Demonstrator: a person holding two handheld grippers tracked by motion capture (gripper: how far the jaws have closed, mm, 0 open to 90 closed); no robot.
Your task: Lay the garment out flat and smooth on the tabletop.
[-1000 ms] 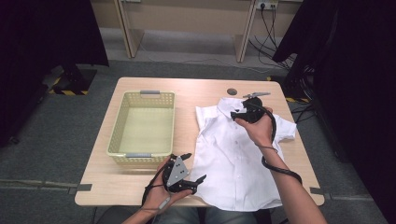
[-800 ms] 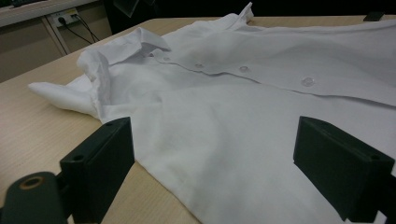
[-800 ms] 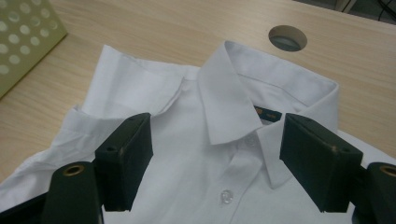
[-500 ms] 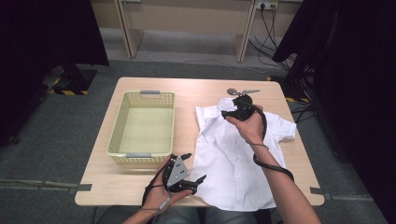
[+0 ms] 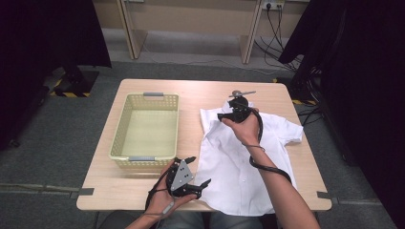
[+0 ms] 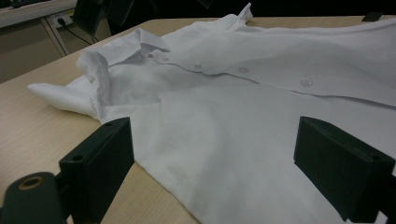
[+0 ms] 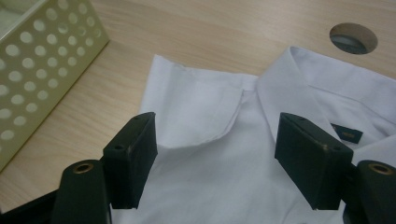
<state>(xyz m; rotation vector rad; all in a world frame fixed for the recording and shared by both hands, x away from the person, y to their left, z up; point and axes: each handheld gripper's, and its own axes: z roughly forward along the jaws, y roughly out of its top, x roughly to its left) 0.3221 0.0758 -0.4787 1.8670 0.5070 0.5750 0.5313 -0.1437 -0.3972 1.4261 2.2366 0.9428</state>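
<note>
- So far, the white shirt [image 5: 248, 157] lies flat on the worktop [image 5: 191, 90], apparently unfolded.
- Right tool [image 7: 215, 154], jaws apart and just closing slightly on nothing, hovers over the collar's shoulder.
- Left tool [image 6: 224, 168] waits released at the hem; basket [image 5: 145, 126] empty.

I see empty yellow basket [image 5: 145, 126] on table [image 5: 200, 93] left side, cable hole [image 7: 353, 38] at far edge.
</note>
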